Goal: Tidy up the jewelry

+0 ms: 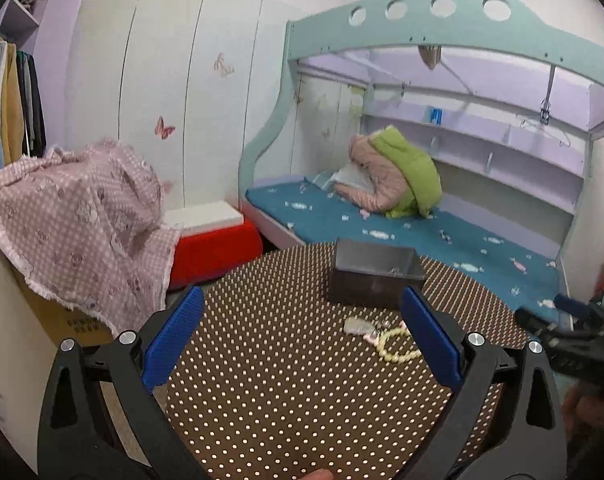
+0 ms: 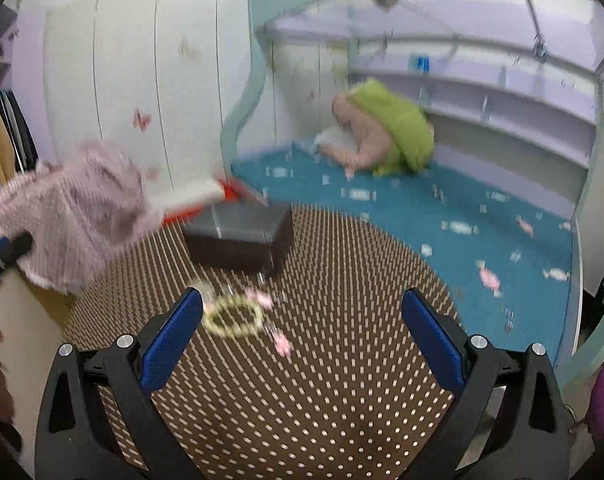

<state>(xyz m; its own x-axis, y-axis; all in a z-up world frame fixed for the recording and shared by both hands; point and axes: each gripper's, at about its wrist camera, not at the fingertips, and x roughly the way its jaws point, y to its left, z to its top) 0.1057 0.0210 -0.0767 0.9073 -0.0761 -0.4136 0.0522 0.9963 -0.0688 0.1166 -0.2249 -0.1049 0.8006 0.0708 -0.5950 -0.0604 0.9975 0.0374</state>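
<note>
A dark grey open box (image 1: 376,276) stands on the far part of a round brown polka-dot table (image 1: 285,380). Something small and silvery glints inside the box. In front of it lie a pale bead bracelet (image 1: 396,346), a silvery piece (image 1: 358,326) and small pink bits. My left gripper (image 1: 302,312) is open above the table, with the bracelet just inside its right finger. The right wrist view is blurred: my right gripper (image 2: 302,312) is open, the bracelet (image 2: 233,318) lies near its left finger, pink pieces (image 2: 281,344) sit beside it, and the box (image 2: 241,238) is beyond.
A pink patterned cloth (image 1: 81,224) drapes a cardboard box left of the table. A red stool (image 1: 213,252) stands behind. A bunk bed with a blue mattress (image 1: 422,236) and piled jackets (image 1: 394,176) fills the right. The other gripper's tip (image 1: 562,328) shows at the right edge.
</note>
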